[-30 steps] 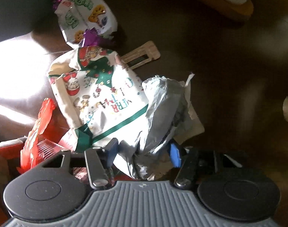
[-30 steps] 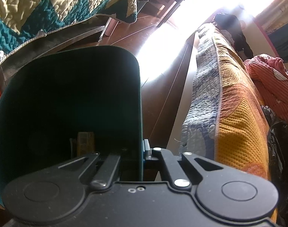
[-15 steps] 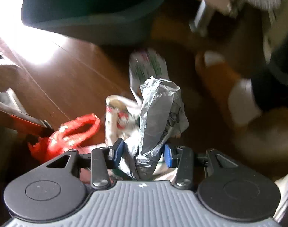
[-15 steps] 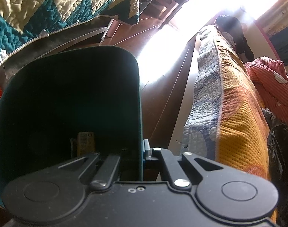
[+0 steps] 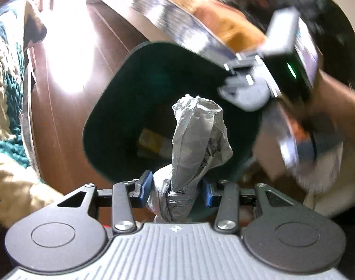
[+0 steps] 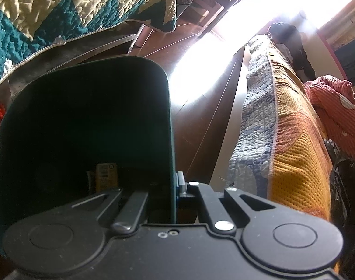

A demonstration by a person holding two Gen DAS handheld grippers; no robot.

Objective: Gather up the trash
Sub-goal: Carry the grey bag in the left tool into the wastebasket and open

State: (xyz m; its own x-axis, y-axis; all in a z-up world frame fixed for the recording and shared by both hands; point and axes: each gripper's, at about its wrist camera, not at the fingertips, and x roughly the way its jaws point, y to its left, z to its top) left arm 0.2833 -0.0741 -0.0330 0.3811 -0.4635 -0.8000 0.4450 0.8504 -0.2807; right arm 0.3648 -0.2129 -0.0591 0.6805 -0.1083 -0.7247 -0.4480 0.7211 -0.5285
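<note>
While sunlight glares off the brown wooden floor [image 5: 60, 107], the teal-and-cream quilt [image 5: 7, 88] fills the far left of the left wrist view, hanging beside a grey metal frame. Next to it stands the dark green bin [image 5: 112, 121], its mouth facing the camera, with a yellow carton [image 5: 150, 141] lying on its bottom. In front of the bin's opening the left gripper [image 5: 176, 189] holds a crumpled grey plastic bag [image 5: 196, 137]; the blue pads [image 5: 146, 186] of its fingers press the bag's bunched lower end from both sides at a narrow setting, having just closed in a little on it, and the bag's loose top stands up over the bin's mouth. Further right, blurred, the right gripper [image 5: 249, 86] sits at the bin's near-right rim, a bare forearm [image 5: 336, 98] behind it, and an orange-and-grey bedspread [image 5: 200, 14] runs along the top.

In the right wrist view, the quilt [image 6: 60, 11] lies top left, the bin [image 6: 88, 121] fills the left half, and the carton [image 6: 106, 172] shows inside. The right gripper's [image 6: 176, 186] fingers are pinched shut on the bin's thin side wall, one inside and one outside. To the right runs the sunlit floor [image 6: 200, 121], then the bedspread [image 6: 289, 154], and a red blanket [image 6: 333, 107] at the edge.
</note>
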